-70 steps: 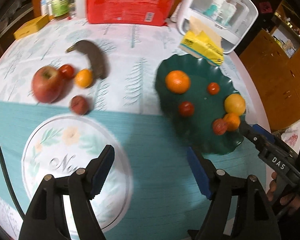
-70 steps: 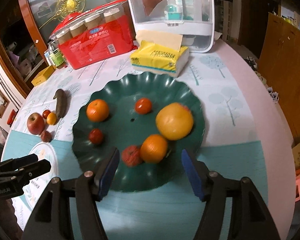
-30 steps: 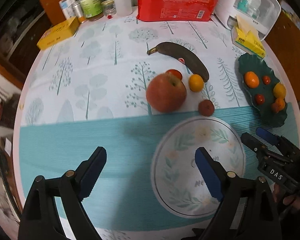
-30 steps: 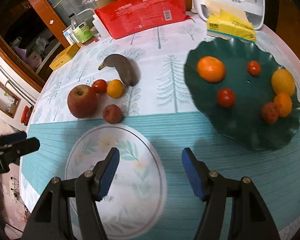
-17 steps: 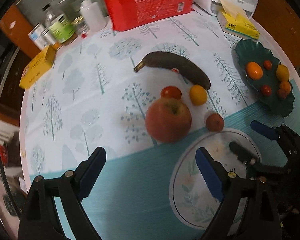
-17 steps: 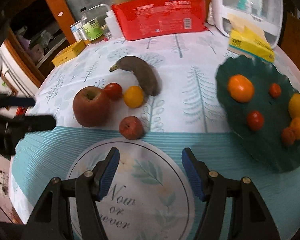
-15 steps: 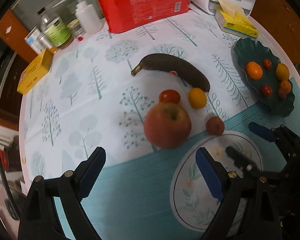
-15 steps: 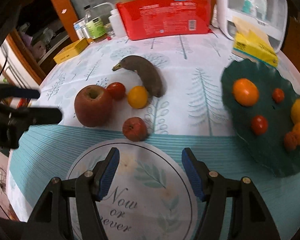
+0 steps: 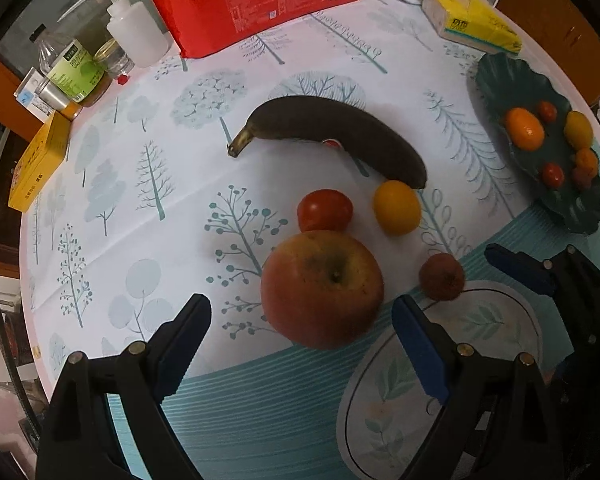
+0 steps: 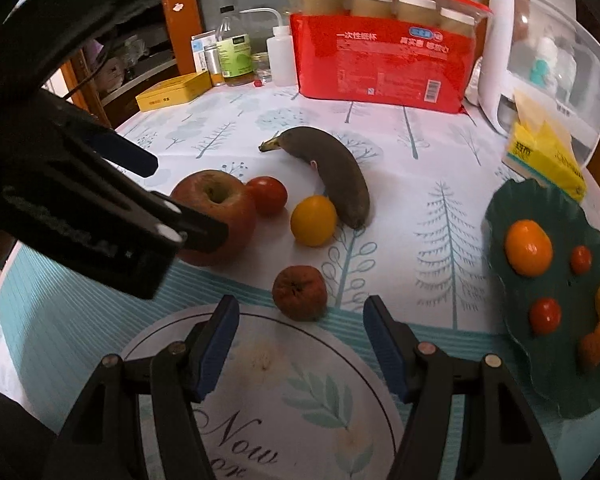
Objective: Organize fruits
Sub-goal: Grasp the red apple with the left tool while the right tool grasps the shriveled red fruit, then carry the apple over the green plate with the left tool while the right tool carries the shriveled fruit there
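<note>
In the left wrist view the apple (image 9: pixel 322 288) is framed at lower centre, just ahead of the gap of the left gripper (image 9: pixel 300 328), whose jaws are spread wide and empty. The right gripper (image 10: pixel 298 340), half spread and empty, is lined up below the shrivelled fruit (image 10: pixel 299 297). Compared with a second ago, both fruits are seen larger and nearer the jaws.

Left gripper (image 9: pixel 300 340): pointed steeply down, jaws spread wide, nothing between pads, nothing gripped. Blue pads face each other. In right wrist view, left gripper (image 10: pixel 168 200) enters from left edge.

Right gripper (image 10: pixel 298 340): angled down, jaws apart at moderate width, empty. In left wrist view, right gripper (image 9: pixel 532 276) sits at right edge.
</note>
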Motion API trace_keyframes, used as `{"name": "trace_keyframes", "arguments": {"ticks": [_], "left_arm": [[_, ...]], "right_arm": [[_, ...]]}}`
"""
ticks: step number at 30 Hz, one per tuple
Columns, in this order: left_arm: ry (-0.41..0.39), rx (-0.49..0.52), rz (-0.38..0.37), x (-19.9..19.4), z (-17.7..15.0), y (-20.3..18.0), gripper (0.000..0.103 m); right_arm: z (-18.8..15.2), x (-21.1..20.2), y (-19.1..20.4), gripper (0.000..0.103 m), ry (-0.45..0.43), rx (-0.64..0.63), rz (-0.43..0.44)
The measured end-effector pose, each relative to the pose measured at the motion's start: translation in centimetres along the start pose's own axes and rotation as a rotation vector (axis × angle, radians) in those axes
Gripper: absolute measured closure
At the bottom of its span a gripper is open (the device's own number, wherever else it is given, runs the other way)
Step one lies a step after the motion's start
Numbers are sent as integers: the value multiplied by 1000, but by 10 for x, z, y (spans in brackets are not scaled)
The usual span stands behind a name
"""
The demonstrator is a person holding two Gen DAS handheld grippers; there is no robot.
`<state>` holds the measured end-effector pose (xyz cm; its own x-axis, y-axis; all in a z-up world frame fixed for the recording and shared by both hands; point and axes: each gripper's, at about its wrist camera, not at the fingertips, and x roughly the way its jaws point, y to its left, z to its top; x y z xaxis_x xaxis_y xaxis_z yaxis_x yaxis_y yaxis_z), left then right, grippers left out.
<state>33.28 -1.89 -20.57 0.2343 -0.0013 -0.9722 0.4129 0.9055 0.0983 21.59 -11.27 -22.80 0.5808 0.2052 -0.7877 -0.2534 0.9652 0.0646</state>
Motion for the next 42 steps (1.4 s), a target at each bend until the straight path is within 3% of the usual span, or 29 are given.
{"name": "trace_keyframes", "arguments": {"ticks": [3,13,18,20,42], "left_arm": [[8,-12,-14,8,1,2,12],[7,-25,-33,27,6,6,13],[1,-22,-81,30,9,6,26],[-4,-18,-94,30,10,5,33],[-113,-64,-107,5,-22,3,34]], "right_arm": [[-1,4,-2,39,-18,4,-4],[-2,15,-4,60,-17,-8,6],[-3,17,1,71,-20,-34,23],[-3,18,2,71,-21,-36,24],[-11,-8,-2,72,-39,49,23]]}}
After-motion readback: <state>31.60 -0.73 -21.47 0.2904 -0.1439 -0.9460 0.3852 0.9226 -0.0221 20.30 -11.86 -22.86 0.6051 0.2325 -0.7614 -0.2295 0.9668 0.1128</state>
